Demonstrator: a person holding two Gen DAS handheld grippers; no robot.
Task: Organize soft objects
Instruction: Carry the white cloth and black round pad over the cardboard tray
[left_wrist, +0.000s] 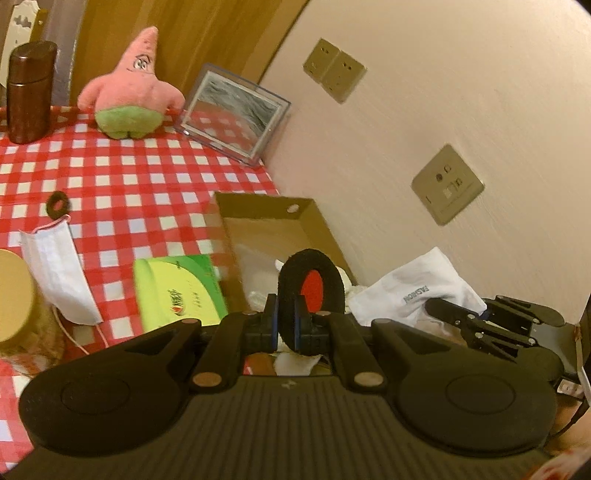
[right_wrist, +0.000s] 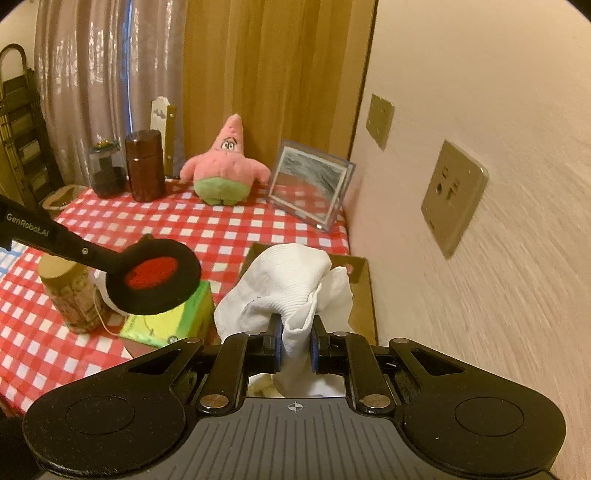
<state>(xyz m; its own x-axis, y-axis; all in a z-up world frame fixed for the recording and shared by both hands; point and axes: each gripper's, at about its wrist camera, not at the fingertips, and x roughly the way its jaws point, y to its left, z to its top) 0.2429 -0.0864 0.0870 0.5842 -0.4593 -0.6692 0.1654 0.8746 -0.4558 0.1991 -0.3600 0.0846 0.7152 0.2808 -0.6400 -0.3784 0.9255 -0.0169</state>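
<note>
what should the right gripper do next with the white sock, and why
Probably carry the white sock a little forward over the cardboard box and release it. The right gripper is shut on the sock, which hangs just in front of the open box by the wall.

The cardboard box (left_wrist: 258, 221) is hemmed in by the wall (left_wrist: 461, 110) on one side and a green packet (left_wrist: 177, 288) on the other. Beyond the box, open checked tablecloth (left_wrist: 147, 173) is left clear up to the mirror (left_wrist: 232, 114) and plush toy (left_wrist: 129, 88).
</note>
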